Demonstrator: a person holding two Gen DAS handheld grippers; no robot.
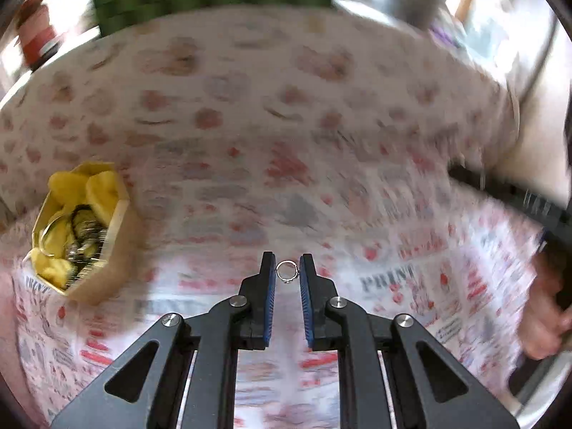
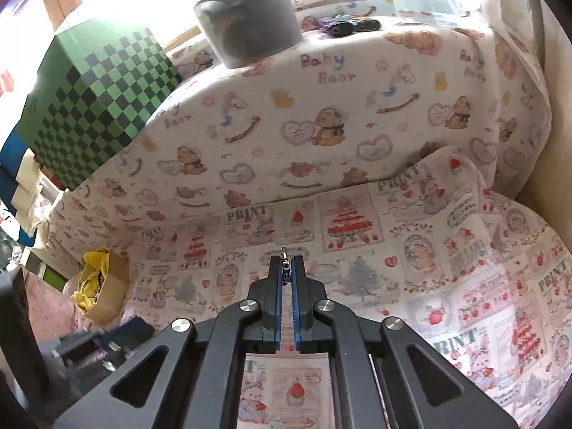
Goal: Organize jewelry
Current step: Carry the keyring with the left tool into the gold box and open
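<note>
Between left gripper [image 1: 287, 271] pads: ring [image 1: 286, 271], pinched.

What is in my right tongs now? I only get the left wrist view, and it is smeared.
Observer: The right tongs are shut on a small metal trinket that pokes out past their tips.
Operator: Are they close to the box?
Observer: No. In the right wrist view the cardboard box with yellow lining sits well off to the left, on the printed cloth.
Operator: Anything behind all that?
Observer: A grey tub stands on the raised bear-print cloth.
</note>
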